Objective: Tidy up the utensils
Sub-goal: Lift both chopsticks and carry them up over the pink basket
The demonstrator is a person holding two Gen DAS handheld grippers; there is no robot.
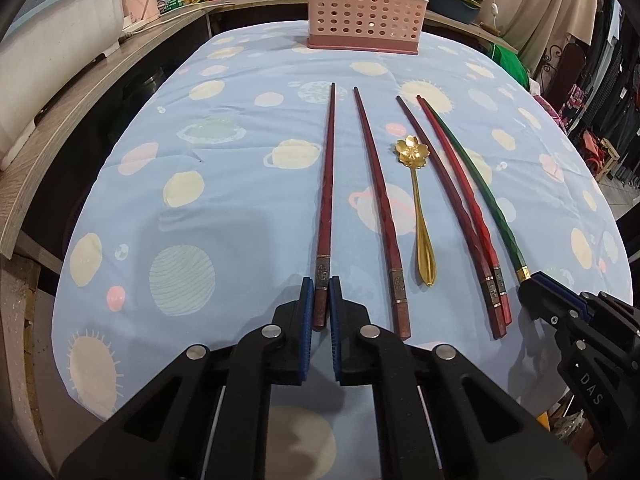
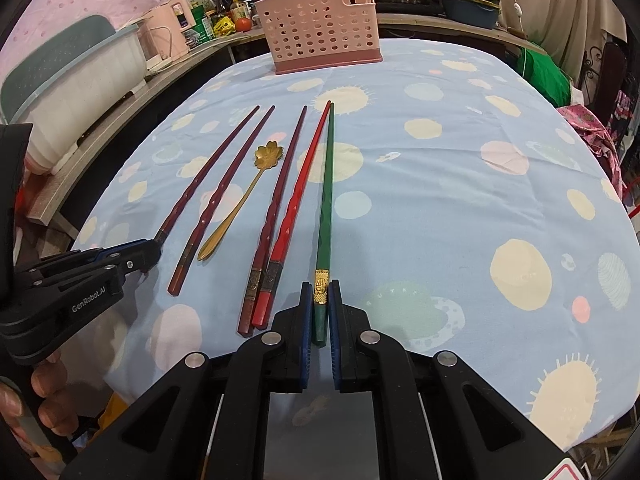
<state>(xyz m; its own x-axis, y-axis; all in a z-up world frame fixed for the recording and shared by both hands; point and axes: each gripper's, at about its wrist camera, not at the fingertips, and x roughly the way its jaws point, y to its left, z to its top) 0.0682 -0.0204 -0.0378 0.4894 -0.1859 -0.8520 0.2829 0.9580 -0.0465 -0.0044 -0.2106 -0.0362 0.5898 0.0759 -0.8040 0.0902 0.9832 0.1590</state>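
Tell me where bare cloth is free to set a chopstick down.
Free: the cloth right of the green chopstick, left of the leftmost dark red chopstick, and between the tips and the pink perforated basket. Crowded: around the gold flower-bowl spoon.

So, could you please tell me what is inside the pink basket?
Through the holes of the pink basket, nothing clearly shows inside. Its walls hide the bottom, and neither view looks in from above, so I cannot tell whether it is empty.

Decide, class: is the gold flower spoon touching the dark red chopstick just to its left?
Apart. In the left wrist view, blue cloth shows all along between the gold flower spoon and the dark red chopstick, from bowl to handle tip.
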